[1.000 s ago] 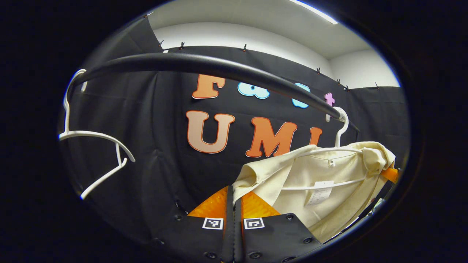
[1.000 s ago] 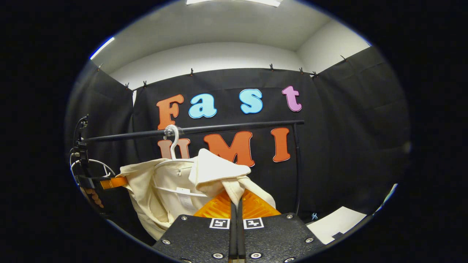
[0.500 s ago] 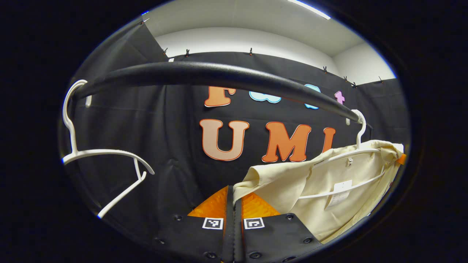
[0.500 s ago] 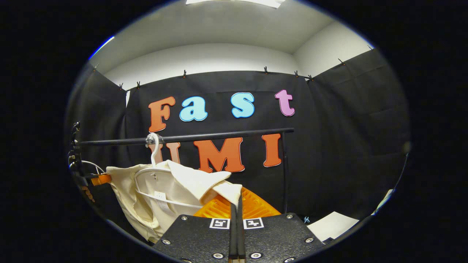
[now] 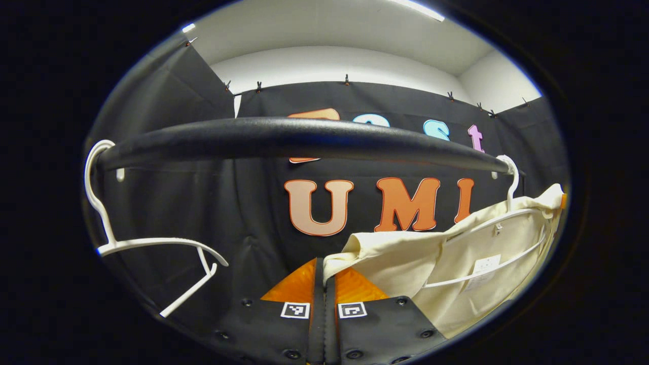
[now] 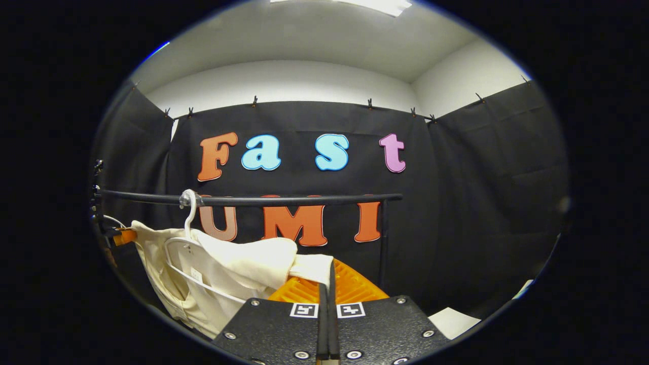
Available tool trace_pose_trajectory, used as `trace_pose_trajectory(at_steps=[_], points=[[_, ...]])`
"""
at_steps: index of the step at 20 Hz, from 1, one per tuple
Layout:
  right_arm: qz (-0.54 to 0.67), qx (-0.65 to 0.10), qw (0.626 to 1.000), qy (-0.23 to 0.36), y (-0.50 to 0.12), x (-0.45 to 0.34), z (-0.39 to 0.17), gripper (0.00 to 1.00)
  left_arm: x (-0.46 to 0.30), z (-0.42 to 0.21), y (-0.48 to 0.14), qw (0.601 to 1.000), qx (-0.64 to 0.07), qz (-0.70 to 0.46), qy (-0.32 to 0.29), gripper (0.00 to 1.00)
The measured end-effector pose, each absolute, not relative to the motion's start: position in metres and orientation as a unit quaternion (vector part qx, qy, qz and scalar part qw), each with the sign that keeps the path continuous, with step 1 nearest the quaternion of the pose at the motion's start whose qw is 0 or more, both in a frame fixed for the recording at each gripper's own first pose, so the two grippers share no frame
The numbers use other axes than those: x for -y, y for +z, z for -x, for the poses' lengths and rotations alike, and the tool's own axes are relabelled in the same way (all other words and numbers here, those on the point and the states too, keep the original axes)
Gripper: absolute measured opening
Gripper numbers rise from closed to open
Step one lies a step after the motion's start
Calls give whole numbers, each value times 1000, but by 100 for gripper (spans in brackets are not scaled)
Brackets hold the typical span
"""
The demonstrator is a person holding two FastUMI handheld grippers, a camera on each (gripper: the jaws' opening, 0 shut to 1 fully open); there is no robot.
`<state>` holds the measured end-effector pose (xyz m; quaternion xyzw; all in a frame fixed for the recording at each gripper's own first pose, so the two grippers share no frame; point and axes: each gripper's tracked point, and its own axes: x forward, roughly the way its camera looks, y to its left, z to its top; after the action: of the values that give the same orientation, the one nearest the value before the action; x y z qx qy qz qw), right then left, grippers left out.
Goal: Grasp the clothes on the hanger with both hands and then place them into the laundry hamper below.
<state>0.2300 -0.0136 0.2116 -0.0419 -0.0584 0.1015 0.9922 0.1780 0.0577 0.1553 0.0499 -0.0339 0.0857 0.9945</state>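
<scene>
Left gripper view has the left gripper (image 5: 324,268) at the bottom centre of the frame, its jaws clenched on one corner of the cream shirt (image 5: 456,263), which stretches away to the right of the frame over the white hanger (image 5: 499,223). That hanger hooks onto the black rail (image 5: 304,139) curving across the upper frame, and a bare second hanger (image 5: 152,243) dangles at the left. Right gripper view has the right gripper (image 6: 327,274) likewise clamped on the opposite corner, with the shirt (image 6: 228,263) running off to the lower left of the frame toward its hanger (image 6: 187,213) on the rail (image 6: 253,200). So the garment spans between the two pairs of jaws, its long axis running roughly along the rail, the collar and hanger hook pointing up. Both hands look about equally close to it, each holding an end. The shirt is not yet free of the hanger; I would judge the coming move must draw the cloth off the hanger's arms and then downward. The laundry hamper lies somewhere beneath, and I cannot place it from here.
</scene>
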Motion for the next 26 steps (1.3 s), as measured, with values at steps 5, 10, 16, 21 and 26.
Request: trace_pose_trajectory(at_steps=[5,10,16,21,26], points=[[69,75,990,98,227,20,-250,2,-57,-188,156,994,33,-58,88,7],[60,46,991,109,204,20,-282,0,-59,-193,147,992,29,-72,99,8],[45,-2,991,128,150,19,-298,0,-63,-201,129,988,17,-97,118,7],[26,-32,989,143,108,17,-295,0,-59,-205,100,989,-8,-87,117,6],[-18,-61,987,149,57,12,-283,0,-51,-202,72,988,-29,-101,115,7]])
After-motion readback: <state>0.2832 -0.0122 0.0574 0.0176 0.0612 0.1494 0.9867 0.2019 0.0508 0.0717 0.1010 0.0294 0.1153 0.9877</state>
